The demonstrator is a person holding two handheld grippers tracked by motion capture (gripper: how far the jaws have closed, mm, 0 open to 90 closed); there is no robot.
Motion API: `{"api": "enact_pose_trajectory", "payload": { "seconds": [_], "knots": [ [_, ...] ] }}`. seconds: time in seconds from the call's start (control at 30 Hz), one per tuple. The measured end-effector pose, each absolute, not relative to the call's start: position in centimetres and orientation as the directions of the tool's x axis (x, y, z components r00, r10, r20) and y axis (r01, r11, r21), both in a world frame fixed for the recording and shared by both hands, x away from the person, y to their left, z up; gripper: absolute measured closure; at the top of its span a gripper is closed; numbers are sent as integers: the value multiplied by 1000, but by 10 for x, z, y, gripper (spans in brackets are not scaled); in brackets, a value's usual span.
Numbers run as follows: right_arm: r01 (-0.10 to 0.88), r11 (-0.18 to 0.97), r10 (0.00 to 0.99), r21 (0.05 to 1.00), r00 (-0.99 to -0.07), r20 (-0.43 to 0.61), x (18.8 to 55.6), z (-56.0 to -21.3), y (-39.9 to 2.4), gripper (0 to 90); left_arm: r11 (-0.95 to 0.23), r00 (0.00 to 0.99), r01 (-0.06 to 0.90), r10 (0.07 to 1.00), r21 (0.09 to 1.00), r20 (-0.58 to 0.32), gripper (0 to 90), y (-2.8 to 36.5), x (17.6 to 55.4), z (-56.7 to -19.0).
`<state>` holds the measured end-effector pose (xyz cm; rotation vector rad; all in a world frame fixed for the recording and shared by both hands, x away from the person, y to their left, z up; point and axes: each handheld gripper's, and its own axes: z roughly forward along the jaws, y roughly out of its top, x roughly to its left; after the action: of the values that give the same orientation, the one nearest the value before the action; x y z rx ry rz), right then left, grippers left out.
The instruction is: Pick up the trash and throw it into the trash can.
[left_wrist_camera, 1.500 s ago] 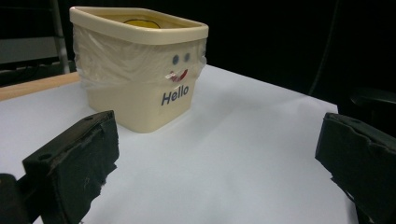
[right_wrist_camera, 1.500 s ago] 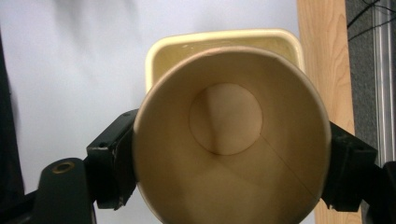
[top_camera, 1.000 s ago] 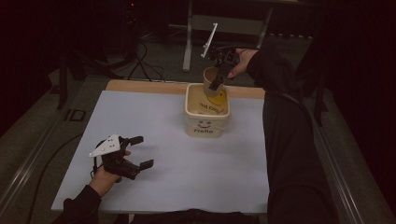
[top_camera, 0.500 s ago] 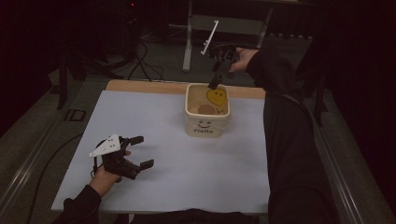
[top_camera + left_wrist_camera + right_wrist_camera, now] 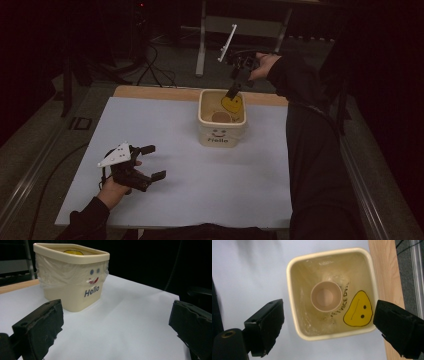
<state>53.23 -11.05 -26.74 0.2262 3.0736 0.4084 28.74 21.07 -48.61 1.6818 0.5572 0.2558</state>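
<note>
Looking straight down between the jaws of the right hand-held gripper, found a small round tan cup, paper by the look of it, upright and mouth up on the floor of a cream square plastic tub. Saw it roughly central there, just beside a yellow smiley-face sticker on the inner wall. Noted clear film lining the tub and wrapped over its outside, above a printed face and the word "Hello".

Found that hand-held gripper spread wide and holding nothing, hanging above the tub's far side and clear of its rim. Placed the tub itself on the white-topped bench, near the far wooden edge. Found the left hand-held gripper likewise spread and empty, low over the near left of the bench, well apart from the tub and pointed toward it.

Judged the risks thus: dipping back in carelessly could have clipped the rim and, with nothing bracing so light a tub, tipped it or shoved it toward the far edge. Could have snagged a jaw on the loose film and dragged the tub up on lifting. Could have knocked the cup onto its side with one jaw landing inside its mouth. Could not tell how firmly the cup stood.
</note>
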Motion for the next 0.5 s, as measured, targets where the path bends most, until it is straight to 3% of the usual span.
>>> {"api": "enact_pose_trajectory", "payload": {
  "seconds": [0.5],
  "knots": [
    [140,953,153,269,-988,-27,516,-263,-123,100,-109,863,210,487,972,-132,6,208,290,-486]
  ]
}}
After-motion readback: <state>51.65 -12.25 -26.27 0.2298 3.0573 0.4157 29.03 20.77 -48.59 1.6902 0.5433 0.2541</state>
